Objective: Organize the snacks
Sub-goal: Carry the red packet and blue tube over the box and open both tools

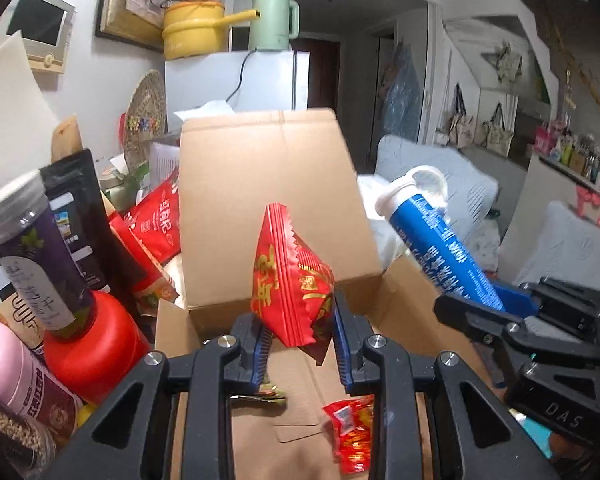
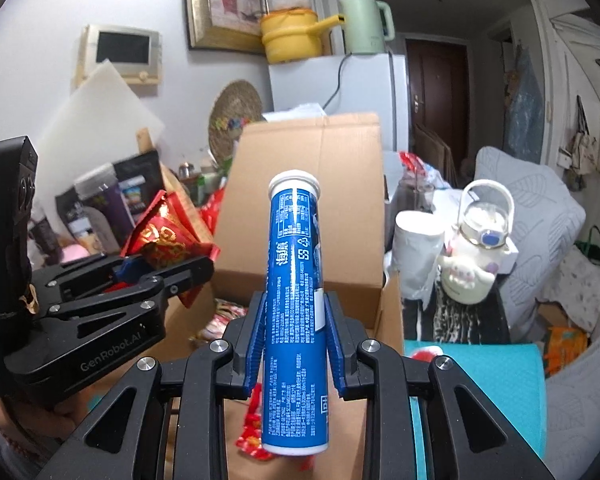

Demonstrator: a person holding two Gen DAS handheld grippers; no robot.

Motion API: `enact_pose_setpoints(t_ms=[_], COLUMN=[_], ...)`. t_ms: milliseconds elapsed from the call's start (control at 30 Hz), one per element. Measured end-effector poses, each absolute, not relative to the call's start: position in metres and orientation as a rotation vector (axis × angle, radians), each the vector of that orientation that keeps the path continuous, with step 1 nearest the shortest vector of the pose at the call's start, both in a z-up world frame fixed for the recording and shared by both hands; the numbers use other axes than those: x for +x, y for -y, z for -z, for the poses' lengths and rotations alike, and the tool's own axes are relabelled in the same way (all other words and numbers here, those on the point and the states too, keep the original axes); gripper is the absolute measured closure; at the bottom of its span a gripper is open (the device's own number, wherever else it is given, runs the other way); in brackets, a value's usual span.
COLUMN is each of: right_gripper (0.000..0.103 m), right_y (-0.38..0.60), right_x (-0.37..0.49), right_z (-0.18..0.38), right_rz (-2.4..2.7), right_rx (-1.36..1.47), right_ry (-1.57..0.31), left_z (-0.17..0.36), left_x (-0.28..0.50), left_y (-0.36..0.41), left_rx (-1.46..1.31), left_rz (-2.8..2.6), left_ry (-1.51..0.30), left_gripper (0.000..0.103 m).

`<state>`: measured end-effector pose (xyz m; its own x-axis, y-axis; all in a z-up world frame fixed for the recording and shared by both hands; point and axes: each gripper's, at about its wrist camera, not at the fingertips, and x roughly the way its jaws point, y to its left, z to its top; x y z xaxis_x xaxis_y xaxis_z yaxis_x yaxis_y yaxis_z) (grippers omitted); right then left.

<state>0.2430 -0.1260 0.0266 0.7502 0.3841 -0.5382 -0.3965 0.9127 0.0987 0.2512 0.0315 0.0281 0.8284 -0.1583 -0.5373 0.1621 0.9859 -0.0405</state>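
Note:
My left gripper (image 1: 300,332) is shut on a red snack packet with gold print (image 1: 290,280) and holds it above the open cardboard box (image 1: 260,184). My right gripper (image 2: 296,340) is shut on a blue tube with a white cap (image 2: 296,304), held upright over the same box (image 2: 308,184). The tube also shows at the right of the left wrist view (image 1: 440,240), and the left gripper with its packet (image 2: 168,236) shows at the left of the right wrist view. Small red packets (image 1: 350,428) lie on the box floor.
Left of the box stand a red jar (image 1: 94,340), a purple-labelled bottle (image 1: 32,256), a pink tin (image 1: 28,384), black and red bags (image 1: 156,220). Right of the box are a white cup (image 2: 416,256), a white kettle-shaped bottle (image 2: 476,248) and a teal surface (image 2: 476,400).

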Motion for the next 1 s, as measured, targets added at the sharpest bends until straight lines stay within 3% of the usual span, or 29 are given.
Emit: enact_pose_setpoints(t_ms=[600,1000], right_gripper=[0.075,0.075], right_y=[0.111,0.114], right_x=[0.284,0.287], right_z=[0.040,0.042], right_rz=[-0.418,-0.403], right_rx=[-0.048,-0.033], right_ry=[-0.833,-0.860], left_z=[0.029,0.050], left_x=[0.293,0.311], left_y=[-0.021,-0.024], left_rx=[0.065,0.067], left_rz=[0.117,0.070], left_ry=[-0.785,-0.911], left_gripper=[0.076,0.074])
